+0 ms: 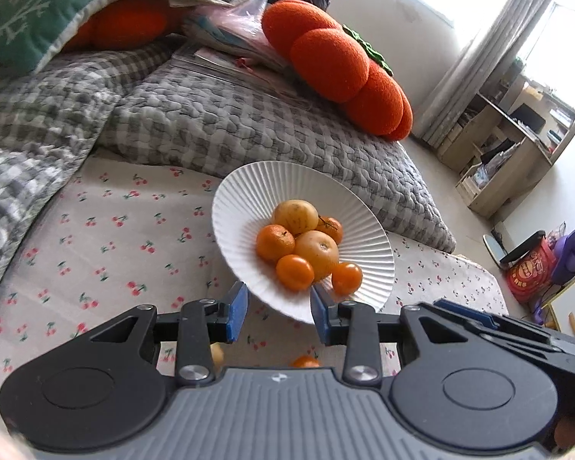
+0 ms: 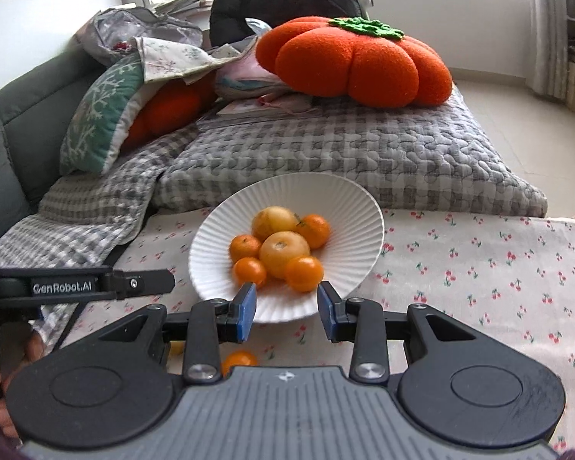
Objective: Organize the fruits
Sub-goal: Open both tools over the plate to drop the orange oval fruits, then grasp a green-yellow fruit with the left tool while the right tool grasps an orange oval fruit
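Observation:
A white ribbed plate [image 1: 241, 191] [image 2: 349, 199] sits on the cherry-print cloth and holds several small oranges [image 1: 295, 272] [image 2: 303, 273] and two larger yellow fruits [image 1: 317, 253] [image 2: 283, 253]. My left gripper [image 1: 279, 312] is open and empty, just in front of the plate's near rim. My right gripper [image 2: 287, 312] is open and empty, also at the near rim. An orange [image 1: 304, 361] [image 2: 239, 358] and a yellow fruit [image 1: 217, 352] [image 2: 176, 347] lie on the cloth below the fingers, partly hidden.
Behind the plate lies a folded grey checked quilt [image 1: 226, 130] [image 2: 326, 153] with an orange pumpkin cushion [image 1: 337, 65] [image 2: 352, 61] on it. A green pillow [image 2: 96, 115] leans at the left. The left gripper's arm [image 2: 76, 283] shows at the left of the right wrist view.

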Tool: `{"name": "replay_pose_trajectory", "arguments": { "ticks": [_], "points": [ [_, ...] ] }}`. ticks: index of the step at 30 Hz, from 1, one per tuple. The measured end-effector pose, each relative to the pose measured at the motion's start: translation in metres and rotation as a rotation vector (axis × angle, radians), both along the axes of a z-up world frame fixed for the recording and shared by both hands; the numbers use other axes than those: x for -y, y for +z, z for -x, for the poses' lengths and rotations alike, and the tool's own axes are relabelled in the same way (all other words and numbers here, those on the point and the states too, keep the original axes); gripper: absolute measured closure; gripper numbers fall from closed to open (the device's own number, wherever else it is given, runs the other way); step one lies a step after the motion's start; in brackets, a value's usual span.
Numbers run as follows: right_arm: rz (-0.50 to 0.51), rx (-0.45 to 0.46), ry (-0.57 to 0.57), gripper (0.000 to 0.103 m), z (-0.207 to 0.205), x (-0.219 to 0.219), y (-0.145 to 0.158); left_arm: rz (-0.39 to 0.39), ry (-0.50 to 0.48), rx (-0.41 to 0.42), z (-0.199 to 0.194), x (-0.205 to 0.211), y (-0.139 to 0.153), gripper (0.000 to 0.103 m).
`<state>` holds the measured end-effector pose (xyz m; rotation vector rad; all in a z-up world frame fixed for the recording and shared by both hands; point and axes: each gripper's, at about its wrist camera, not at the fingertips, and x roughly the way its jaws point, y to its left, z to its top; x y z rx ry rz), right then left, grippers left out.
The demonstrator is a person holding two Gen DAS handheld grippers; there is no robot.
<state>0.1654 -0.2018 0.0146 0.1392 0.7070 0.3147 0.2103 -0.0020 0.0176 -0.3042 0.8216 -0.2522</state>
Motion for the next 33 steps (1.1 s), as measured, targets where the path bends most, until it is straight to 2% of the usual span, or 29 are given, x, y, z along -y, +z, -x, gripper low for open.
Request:
{"name": "replay_pose_trajectory", "arguments": {
  "ticks": [7, 14, 16, 21, 25, 33],
  "points": [
    [0.0, -0.001, 0.062, 0.069, 0.035, -0.008, 0.013, -0.084, -0.035, 0.008, 0.023, 0.008, 0.006, 0.069],
    [0.004, -0.012, 0.093, 0.066, 0.054, -0.01, 0.015, -0.119, -0.067, -0.01, 0.043, 0.011, 0.0, 0.068],
    [0.009, -0.014, 0.095, 0.066, 0.061, -0.009, 0.015, -0.104, -0.069, -0.019, 0.047, 0.008, -0.001, 0.068],
    [0.027, -0.065, 0.127, 0.064, 0.07, -0.013, 0.004, -0.109, -0.099, -0.011, 0.064, 0.01, -0.002, 0.067],
    [0.044, -0.114, 0.158, 0.064, 0.067, -0.02, -0.006, -0.123, -0.11, -0.043, 0.073, 0.008, -0.013, 0.067],
    [0.067, -0.122, 0.224, 0.058, 0.074, -0.032, -0.012, -0.158, -0.092, -0.093, 0.079, -0.002, -0.028, 0.067]
  ]
}}
